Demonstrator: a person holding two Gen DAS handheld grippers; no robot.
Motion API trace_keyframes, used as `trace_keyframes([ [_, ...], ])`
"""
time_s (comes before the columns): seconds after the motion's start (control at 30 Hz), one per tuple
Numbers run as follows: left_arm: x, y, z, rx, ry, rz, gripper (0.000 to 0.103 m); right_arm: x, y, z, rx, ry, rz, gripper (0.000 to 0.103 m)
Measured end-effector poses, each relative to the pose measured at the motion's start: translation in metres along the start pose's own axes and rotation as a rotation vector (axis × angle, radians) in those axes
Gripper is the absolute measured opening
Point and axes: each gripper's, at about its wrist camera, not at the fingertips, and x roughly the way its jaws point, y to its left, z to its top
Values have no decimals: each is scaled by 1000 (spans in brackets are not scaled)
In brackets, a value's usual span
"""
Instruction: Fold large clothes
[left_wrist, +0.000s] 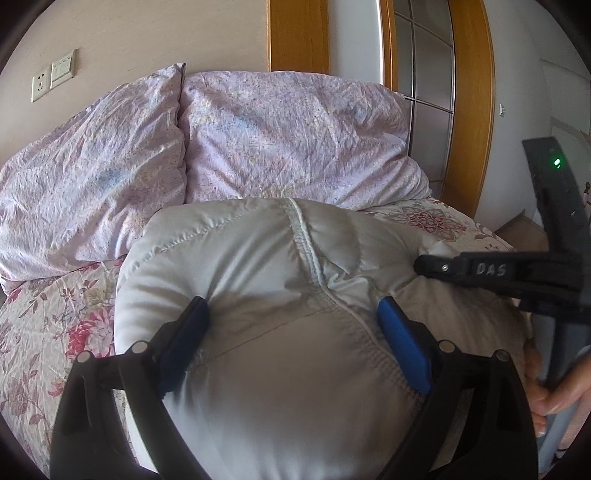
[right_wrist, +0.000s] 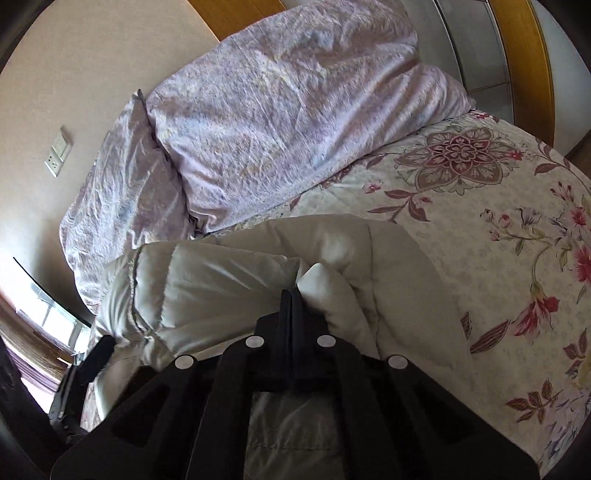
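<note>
Judging from the near edge of the bed, I reckon the fold is well under way but not finished. Closest to me, the left gripper (left_wrist: 291, 325) has its blue pads (left_wrist: 400, 343) spread wide, one on each side of the white padded jacket (left_wrist: 266, 288), which bulges up between them; the pads seem to rest against the puffy cloth, though I cannot tell whether they squeeze it or only cradle it. Just to the right of that bulge, the right gripper (right_wrist: 293, 295) has its fingers pressed together, and its tip sits at a fold of the jacket's edge; whether any cloth is actually pinched between them I cannot tell. A hand (left_wrist: 550, 391) shows at its handle.

The jacket lies as a thick rounded bundle, apparently doubled over on itself, on the flowered bedspread (right_wrist: 480, 229). Its layers look lumpy and uneven, so I judge at least one more fold or a flattening press is left, plus squaring the edges.

Beyond the jacket, two crumpled lilac pillows (left_wrist: 288, 136) lean near the wall. Farther still are a wall switch (left_wrist: 61, 72) and a wooden door frame (left_wrist: 469, 110).
</note>
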Motion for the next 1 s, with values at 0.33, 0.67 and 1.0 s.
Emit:
trace_keyframes([
  [0.33,-16,8,11,-52,0,-16,93,21,-7,-7,-51,36,-72,0],
  [0.67,-11,53,46,-113,12,118,93,23,-11,-8,-36,32,-56,0],
  [1.0,35,55,29,-83,152,148,96,23,-10,-8,-41,21,-51,0],
])
